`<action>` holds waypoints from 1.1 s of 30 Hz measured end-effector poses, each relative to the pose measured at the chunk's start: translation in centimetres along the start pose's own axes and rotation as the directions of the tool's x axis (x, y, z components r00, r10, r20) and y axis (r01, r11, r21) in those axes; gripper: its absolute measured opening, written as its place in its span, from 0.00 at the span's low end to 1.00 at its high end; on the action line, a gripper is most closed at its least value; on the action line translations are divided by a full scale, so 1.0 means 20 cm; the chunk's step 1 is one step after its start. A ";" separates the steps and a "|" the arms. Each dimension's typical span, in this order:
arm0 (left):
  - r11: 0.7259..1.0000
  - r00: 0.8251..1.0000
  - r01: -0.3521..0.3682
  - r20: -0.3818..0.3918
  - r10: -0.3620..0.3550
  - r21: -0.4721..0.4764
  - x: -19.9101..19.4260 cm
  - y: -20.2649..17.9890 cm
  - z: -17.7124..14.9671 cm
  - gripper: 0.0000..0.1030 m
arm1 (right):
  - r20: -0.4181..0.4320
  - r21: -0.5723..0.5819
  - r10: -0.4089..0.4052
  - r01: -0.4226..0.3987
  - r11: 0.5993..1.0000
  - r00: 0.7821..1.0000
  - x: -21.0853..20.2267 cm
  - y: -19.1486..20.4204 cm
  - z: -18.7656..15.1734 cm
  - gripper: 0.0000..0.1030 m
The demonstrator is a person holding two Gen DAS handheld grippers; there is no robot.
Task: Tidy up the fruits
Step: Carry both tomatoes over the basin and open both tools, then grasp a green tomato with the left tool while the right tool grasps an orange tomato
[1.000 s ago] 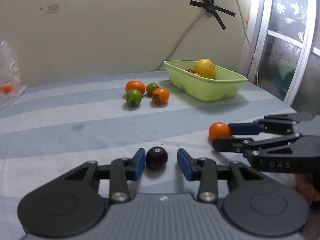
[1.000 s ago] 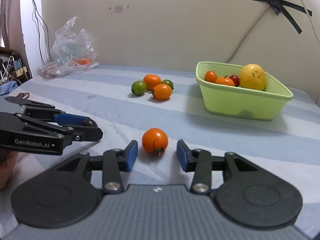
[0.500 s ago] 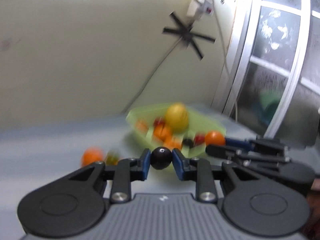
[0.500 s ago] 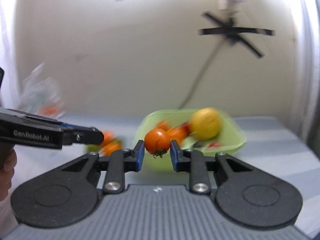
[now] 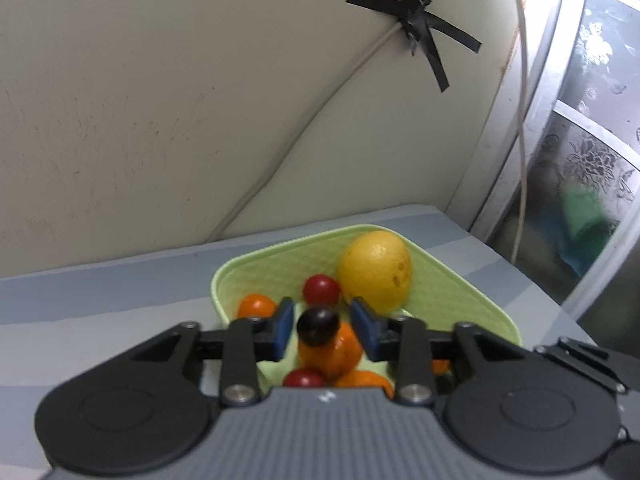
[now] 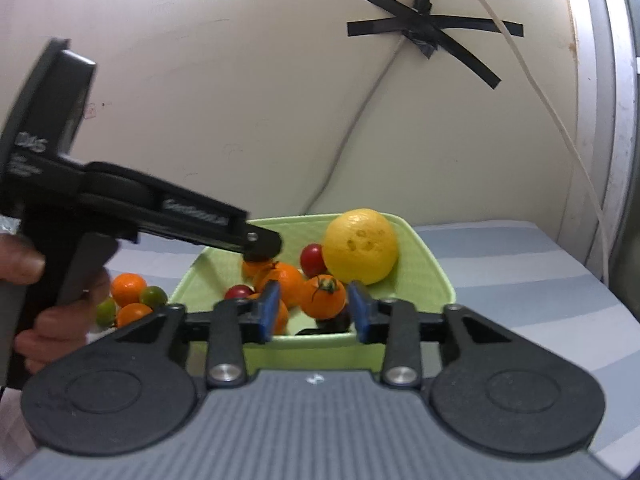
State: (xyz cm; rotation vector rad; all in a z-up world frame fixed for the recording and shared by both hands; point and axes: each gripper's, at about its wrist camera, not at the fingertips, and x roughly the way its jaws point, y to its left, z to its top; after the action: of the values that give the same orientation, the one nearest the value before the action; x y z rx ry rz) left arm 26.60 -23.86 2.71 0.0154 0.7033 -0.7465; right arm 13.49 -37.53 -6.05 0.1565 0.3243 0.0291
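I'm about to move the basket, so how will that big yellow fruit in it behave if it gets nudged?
The big yellow fruit is round, so it would probably roll, though the green basket wall beside it should stop it. It dwarfs the red cherry tomato next to it, so it is likely heavier and could shove it. Its dimpled rind looks firm, probably not fragile.

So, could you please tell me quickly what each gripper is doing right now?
Left gripper: open, just released the dark fruit.
Right gripper: open, just released the orange tomato.
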 end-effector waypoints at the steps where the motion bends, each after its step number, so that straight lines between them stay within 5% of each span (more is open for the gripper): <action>1: 1.000 1.000 -0.003 0.007 0.003 -0.002 -0.01 0.00 0.01 0.40 | 0.002 0.002 0.001 -0.001 1.000 1.000 0.00 0.00 0.00 0.44; 10: 0.995 0.987 0.006 0.161 0.010 -0.096 -0.46 0.22 -0.01 0.42 | 0.127 0.085 0.024 -0.036 0.996 0.992 -0.11 -0.03 0.02 0.44; 17: 0.976 0.969 -0.162 0.165 0.186 -0.149 -0.83 0.48 -0.28 0.42 | 0.136 0.066 0.123 -0.133 0.989 0.983 -0.21 0.10 0.05 0.44; 22: 0.974 0.988 -0.108 0.090 0.128 -0.198 -0.79 0.54 -0.42 0.43 | 0.031 -0.007 0.241 -0.241 0.970 0.970 -0.18 0.37 -0.02 0.44; 27: 0.973 0.998 -0.007 0.066 0.023 -0.232 -0.67 0.52 -0.44 0.45 | -0.128 -0.153 0.216 -0.234 0.960 0.968 -0.01 0.59 -0.08 0.44; 33: 0.981 0.999 -0.027 0.037 0.035 -0.193 -0.54 0.49 -0.45 0.46 | -0.192 -0.192 0.137 -0.174 0.966 0.972 0.18 0.63 -0.07 0.44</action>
State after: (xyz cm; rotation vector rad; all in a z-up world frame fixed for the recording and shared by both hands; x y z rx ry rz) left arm 21.89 -7.58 -0.08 -0.1645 0.7332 -0.6443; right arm 16.32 -24.63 -6.46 -0.0290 0.4841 0.2342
